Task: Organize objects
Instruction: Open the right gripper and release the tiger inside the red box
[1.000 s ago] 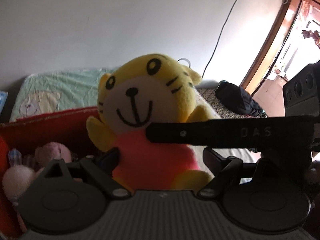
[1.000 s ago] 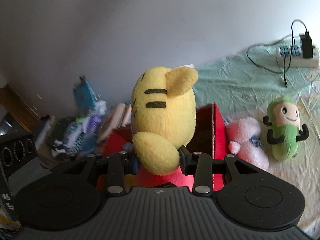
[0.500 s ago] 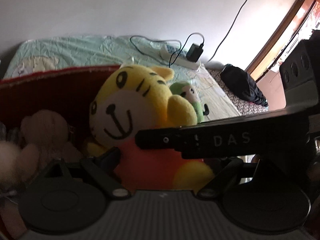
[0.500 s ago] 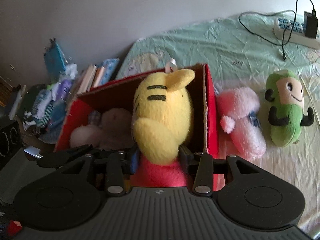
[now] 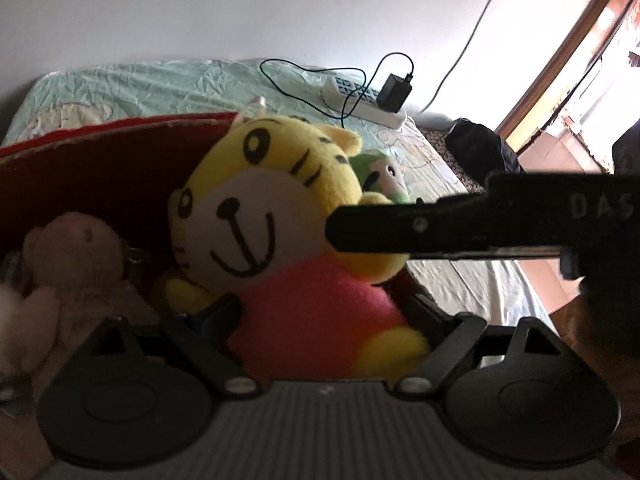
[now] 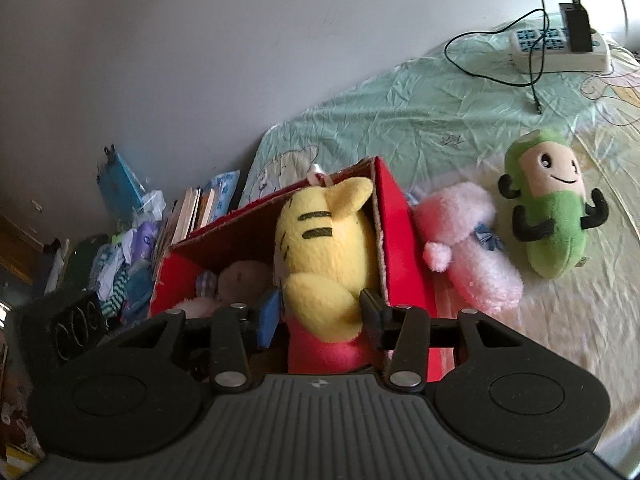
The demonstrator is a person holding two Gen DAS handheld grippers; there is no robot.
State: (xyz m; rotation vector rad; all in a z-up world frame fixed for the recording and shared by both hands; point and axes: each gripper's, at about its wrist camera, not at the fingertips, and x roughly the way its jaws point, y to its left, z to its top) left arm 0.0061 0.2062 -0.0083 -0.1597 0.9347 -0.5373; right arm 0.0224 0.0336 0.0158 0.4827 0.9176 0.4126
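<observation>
Tiger toy (image 5: 280, 216): yellow head, white muzzle, pink body. It sits at the right end of the red box (image 6: 400, 240), head above the rim, lower body inside.

Left tongs (image 5: 320, 312): set fairly wide, one finger on each side of the toy's pink body; they hold it at the waist, seen from the front.

Right tongs (image 6: 320, 312): narrower, and their jaws have just been closing a little. They pinch the same toy from behind, low on its back, one finger against each side. From the left wrist view a black finger (image 5: 400, 232) of these tongs crosses in front of the toy's cheek.

Red box: stands on the bed (image 6: 400, 120), open at the top. Inside, to the left of the tiger, lie a brown bear (image 5: 76, 248) and other soft toys too dim to sort out.

Pink toy (image 6: 468, 248): lies on the bed just beside the box's right wall.

Green toy (image 6: 548, 216): lies on the bed to the right of the pink one, face up.

Power strip (image 6: 560, 48): on the bed near the wall, with a black charger plugged in.

Books (image 6: 192, 212): stacked beside the bed with loose clutter.
</observation>
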